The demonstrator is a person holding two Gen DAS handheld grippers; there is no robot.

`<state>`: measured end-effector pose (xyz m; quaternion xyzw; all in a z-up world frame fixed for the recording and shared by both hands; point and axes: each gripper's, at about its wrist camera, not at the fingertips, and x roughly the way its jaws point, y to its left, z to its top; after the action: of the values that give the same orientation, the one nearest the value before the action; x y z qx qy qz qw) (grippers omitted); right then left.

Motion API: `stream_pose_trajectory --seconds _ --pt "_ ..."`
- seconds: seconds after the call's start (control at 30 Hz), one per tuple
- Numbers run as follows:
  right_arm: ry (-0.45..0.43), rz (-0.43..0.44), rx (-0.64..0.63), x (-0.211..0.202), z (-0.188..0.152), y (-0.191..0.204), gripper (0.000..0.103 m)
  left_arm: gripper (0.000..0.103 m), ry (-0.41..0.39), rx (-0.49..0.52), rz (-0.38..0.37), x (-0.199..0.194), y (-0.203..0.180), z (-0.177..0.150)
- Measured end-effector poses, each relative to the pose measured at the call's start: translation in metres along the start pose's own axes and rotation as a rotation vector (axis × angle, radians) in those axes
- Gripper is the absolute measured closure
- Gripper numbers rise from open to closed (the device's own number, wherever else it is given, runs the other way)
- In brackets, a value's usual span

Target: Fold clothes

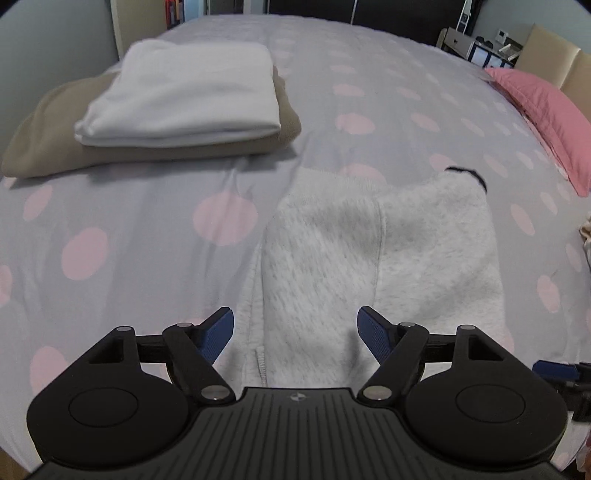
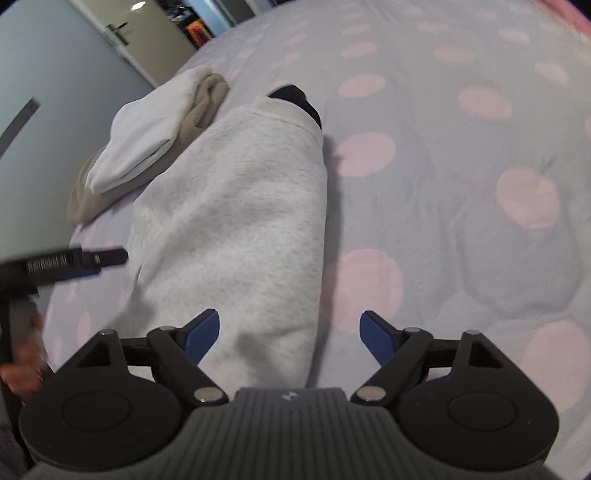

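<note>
A light grey fleece sweatshirt [image 1: 369,251] lies folded lengthwise on the bed, its ribbed collar with a dark lining [image 2: 295,98] at the far end. My left gripper [image 1: 295,332] is open above the near end of the garment, its blue pads [image 1: 218,334] wide apart and holding nothing. My right gripper [image 2: 290,338] is open too, over the sweatshirt's [image 2: 236,221] near right edge, with nothing pinched. The left gripper [image 2: 74,264] also shows at the left edge of the right wrist view, held by a hand [image 2: 22,360].
A folded white garment [image 1: 184,99] rests on a folded beige one [image 1: 44,147] at the bed's far left. The grey bedcover with pink dots [image 1: 110,240] spreads all around. A pink pillow [image 1: 546,118] lies at the right, and a door [image 2: 125,33] stands beyond the bed.
</note>
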<state>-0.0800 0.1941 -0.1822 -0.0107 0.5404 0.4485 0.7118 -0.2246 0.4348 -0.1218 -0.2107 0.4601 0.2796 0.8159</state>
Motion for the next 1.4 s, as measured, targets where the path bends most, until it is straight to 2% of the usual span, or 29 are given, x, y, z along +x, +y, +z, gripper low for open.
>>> stream_pose_trajectory --seconds 0.07,0.17,0.23,0.4,0.47,0.5,0.53,0.57,0.63,0.7,0.8,0.9,1.0,1.1,1.27,1.4 --pt "0.026 0.022 0.039 0.013 0.003 -0.002 0.018 0.03 0.028 -0.029 0.012 0.012 0.008 -0.002" --pt "0.07 0.061 0.084 0.033 0.004 -0.005 0.018 0.029 0.071 -0.123 0.009 0.025 0.029 -0.006" --pt "0.099 0.077 0.104 0.047 0.002 -0.006 0.018 0.024 0.099 -0.207 -0.027 0.032 0.044 -0.008" --pt "0.088 0.136 0.126 0.064 -0.005 -0.005 0.016 0.024 0.163 -0.386 -0.136 0.05 0.069 -0.018" --pt "0.084 0.161 0.122 0.067 -0.006 -0.003 0.019 0.027 0.174 -0.423 -0.162 0.054 0.073 -0.019" --pt "0.078 0.168 0.134 0.066 -0.006 -0.003 0.022 0.031 0.176 -0.433 -0.173 0.055 0.074 -0.02" --pt "0.071 0.173 0.149 0.065 -0.006 -0.004 0.029 0.034 0.177 -0.436 -0.181 0.056 0.073 -0.02" --pt "0.064 0.178 0.165 0.065 -0.006 -0.005 0.032 0.04 0.176 -0.434 -0.189 0.056 0.072 -0.019" --pt "0.049 0.188 0.197 0.063 -0.007 -0.006 0.049 0.049 0.174 -0.43 -0.203 0.056 0.07 -0.019" --pt "0.032 0.194 0.208 0.058 -0.007 -0.004 0.057 0.058 0.168 -0.424 -0.207 0.054 0.066 -0.018" --pt "-0.004 0.193 0.166 0.044 -0.005 0.009 0.068 0.065 0.16 -0.387 -0.188 0.049 0.058 -0.017" --pt "-0.014 0.21 0.141 0.027 0.001 0.015 0.07 0.074 0.159 -0.356 -0.187 0.043 0.052 -0.017" --pt "0.005 0.2 0.13 0.009 0.005 0.013 0.071 0.081 0.177 -0.325 -0.222 0.036 0.042 -0.022" --pt "0.031 0.173 0.122 -0.01 0.006 0.001 0.071 0.083 0.219 -0.267 -0.267 0.032 0.021 -0.034" --pt "0.072 0.134 0.112 -0.048 -0.002 -0.036 0.071 0.085 0.266 -0.11 -0.333 0.014 -0.027 -0.055" --pt "0.092 0.092 0.093 -0.074 -0.013 -0.065 0.071 0.085 0.307 -0.048 -0.399 0.009 -0.054 -0.07"
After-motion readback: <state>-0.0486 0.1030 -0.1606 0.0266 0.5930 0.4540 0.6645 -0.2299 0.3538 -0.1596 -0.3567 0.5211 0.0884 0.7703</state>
